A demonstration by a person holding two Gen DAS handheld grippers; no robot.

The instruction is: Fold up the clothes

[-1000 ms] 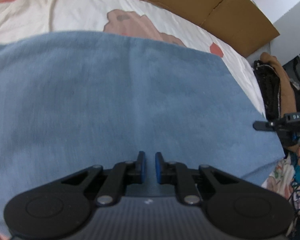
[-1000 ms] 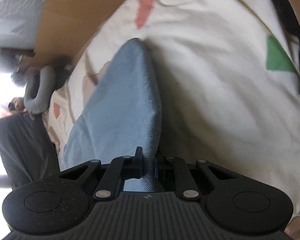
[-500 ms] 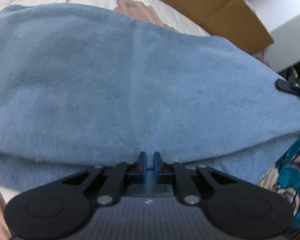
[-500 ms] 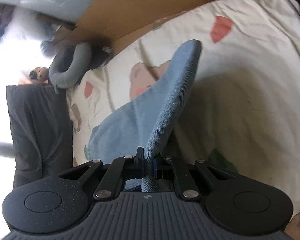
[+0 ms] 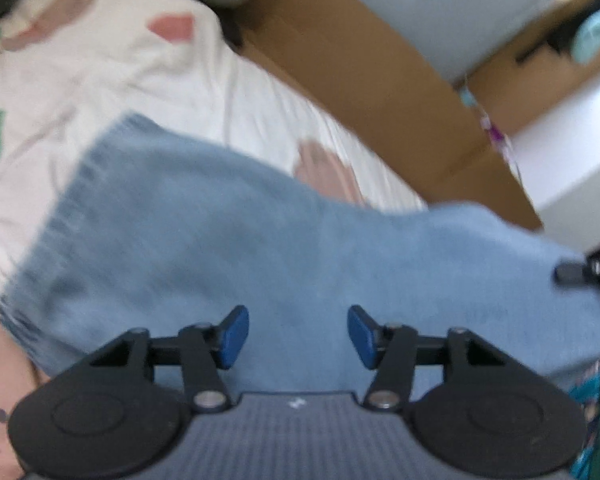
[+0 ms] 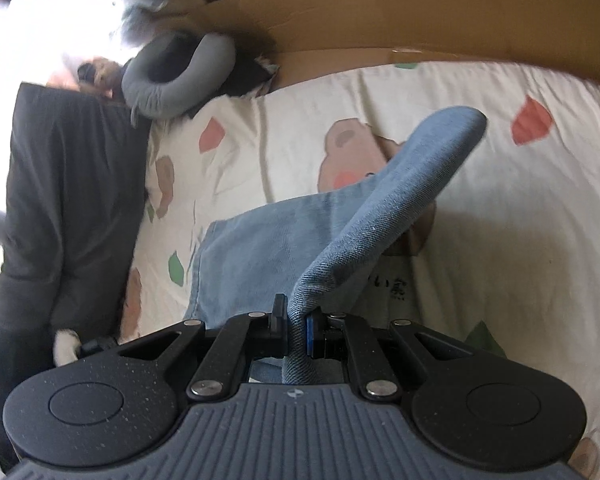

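A light blue denim garment (image 5: pixel 236 248) lies on a cream patterned bed sheet (image 5: pixel 112 68). My left gripper (image 5: pixel 298 334) is open and empty just above the cloth, its blue pads spread wide. My right gripper (image 6: pixel 296 326) is shut on an edge of the denim garment (image 6: pixel 388 208) and holds it lifted, so a fold arches up over the flat part of the cloth (image 6: pixel 256 252). The right gripper's tip (image 5: pixel 572 274) shows at the right edge of the left wrist view.
Brown cardboard (image 6: pixel 420 12) stands along the bed's far side. A grey neck pillow (image 6: pixel 172 76) lies at the bed's corner. Dark cloth (image 6: pixel 64 208) hangs along the left of the bed. The sheet (image 6: pixel 520 240) spreads to the right.
My left gripper has opened and let go of the denim, then drawn back. My right gripper stays shut on the cloth and has swung, with more of the bed now in view.
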